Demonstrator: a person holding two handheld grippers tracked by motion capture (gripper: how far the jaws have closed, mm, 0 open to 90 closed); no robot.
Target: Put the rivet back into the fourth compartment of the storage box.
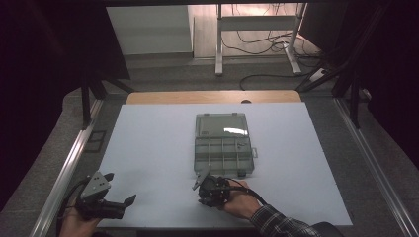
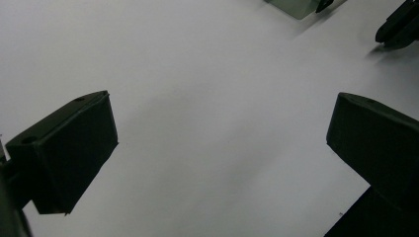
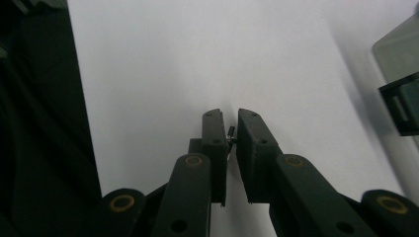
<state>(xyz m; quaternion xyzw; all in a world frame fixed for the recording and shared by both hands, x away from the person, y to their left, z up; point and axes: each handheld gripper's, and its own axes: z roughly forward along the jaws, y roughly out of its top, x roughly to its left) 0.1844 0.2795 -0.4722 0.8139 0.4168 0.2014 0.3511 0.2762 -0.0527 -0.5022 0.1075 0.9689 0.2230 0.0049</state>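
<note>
A tiny dark part, likely a screw (image 3: 230, 132), sat pinched between the nearly closed fingers of the right gripper (image 3: 229, 129), just short of the near edge of the open compartment box (image 1: 223, 144). It looked light, stiff and easy to drop, so a grip across its shank seemed safest. Well to the left of the box, the left gripper (image 1: 120, 189) hovered over the white worktop (image 1: 148, 148), fingers spread wide and empty.
</note>
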